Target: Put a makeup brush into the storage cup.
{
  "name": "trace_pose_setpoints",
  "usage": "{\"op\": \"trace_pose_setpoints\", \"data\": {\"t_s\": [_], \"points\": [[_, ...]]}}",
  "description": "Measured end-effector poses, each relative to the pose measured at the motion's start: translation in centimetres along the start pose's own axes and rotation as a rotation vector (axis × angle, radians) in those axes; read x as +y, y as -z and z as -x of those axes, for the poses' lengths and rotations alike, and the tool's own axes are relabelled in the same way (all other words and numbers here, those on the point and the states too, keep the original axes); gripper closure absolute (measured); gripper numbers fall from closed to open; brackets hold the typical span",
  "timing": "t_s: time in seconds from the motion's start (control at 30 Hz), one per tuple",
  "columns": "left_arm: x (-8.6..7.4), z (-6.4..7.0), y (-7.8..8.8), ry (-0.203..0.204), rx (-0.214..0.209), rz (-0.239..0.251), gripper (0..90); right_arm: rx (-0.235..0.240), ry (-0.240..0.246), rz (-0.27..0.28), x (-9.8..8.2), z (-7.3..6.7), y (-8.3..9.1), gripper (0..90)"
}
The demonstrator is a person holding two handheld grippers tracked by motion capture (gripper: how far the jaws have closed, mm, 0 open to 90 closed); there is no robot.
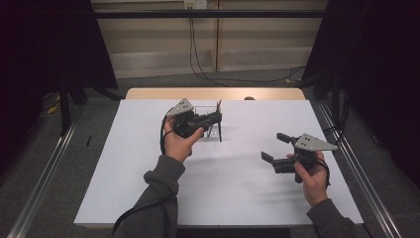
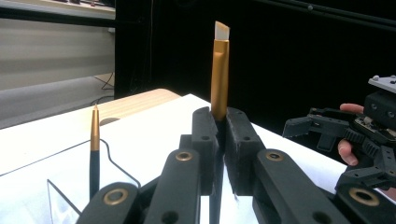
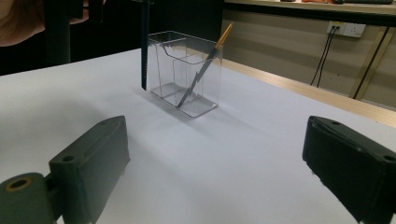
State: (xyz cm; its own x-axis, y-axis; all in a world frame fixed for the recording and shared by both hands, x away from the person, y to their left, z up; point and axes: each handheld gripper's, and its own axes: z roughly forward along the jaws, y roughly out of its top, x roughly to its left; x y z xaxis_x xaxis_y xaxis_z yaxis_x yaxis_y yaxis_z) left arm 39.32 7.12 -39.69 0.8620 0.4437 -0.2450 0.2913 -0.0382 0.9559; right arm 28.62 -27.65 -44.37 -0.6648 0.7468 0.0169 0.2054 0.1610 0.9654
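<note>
gold-and-black makeup brush with a pale angled tip [image 2: 219, 70] clamped upright between the closed jaws of the left gripper [image 2: 218, 135], gold ferrule and tip rising above the pads, dark handle hanging below. in the high view, held over the white table sheet [image 1: 148, 173] a little toward 11 o'clock from the middle, handle [image 1: 219, 131] hanging straight down just outside the near corner of the clear plastic divided holder [image 1: 205, 111]; whether its lower end touches the sheet cannot be told. left gripper [image 1: 213, 119] gripped by the left hand [image 1: 179, 141], grey sleeve [image 1: 153, 198] coming in from 6 o'clock.

second slim brush with gold ferrule and black handle [image 2: 95, 149] leaning inside the holder [image 3: 184, 74], seen in the right gripper view slanting toward 1 o'clock, tip above the rim. held brush handle [image 3: 144, 51] at 9 o'clock of the holder there, close against its wall. holder's near wall and the leaning brush standing directly beside the held brush.

right gripper [image 1: 275, 148] at 4 o'clock on the sheet, well apart from the holder, jaws spread wide with nothing between them, held in the right hand [image 1: 312, 176]. bare white sheet between the pads in its own view [image 3: 219, 163].

wooden table edge [image 1: 213, 93] at 12 o'clock beyond the sheet, black cables [image 1: 198, 49] down the back wall, metal rails [image 1: 356, 168] at 3 and 9 o'clock.
</note>
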Motion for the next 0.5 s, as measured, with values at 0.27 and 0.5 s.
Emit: {"op": "trace_pose_setpoints", "data": {"t_s": [0.27, 0.5], "points": [[0.37, -0.20, 0.20, -0.004, 0.004, 0.001, 83.3, 0.001, -0.007, -0.002, 0.00, -0.07, -0.02, 6.8], [0.72, -0.44, 0.41, -0.005, 0.011, -0.004, 83.4, 0.005, -0.004, -0.003, -0.03, -0.06, -0.04, 6.5]]}}
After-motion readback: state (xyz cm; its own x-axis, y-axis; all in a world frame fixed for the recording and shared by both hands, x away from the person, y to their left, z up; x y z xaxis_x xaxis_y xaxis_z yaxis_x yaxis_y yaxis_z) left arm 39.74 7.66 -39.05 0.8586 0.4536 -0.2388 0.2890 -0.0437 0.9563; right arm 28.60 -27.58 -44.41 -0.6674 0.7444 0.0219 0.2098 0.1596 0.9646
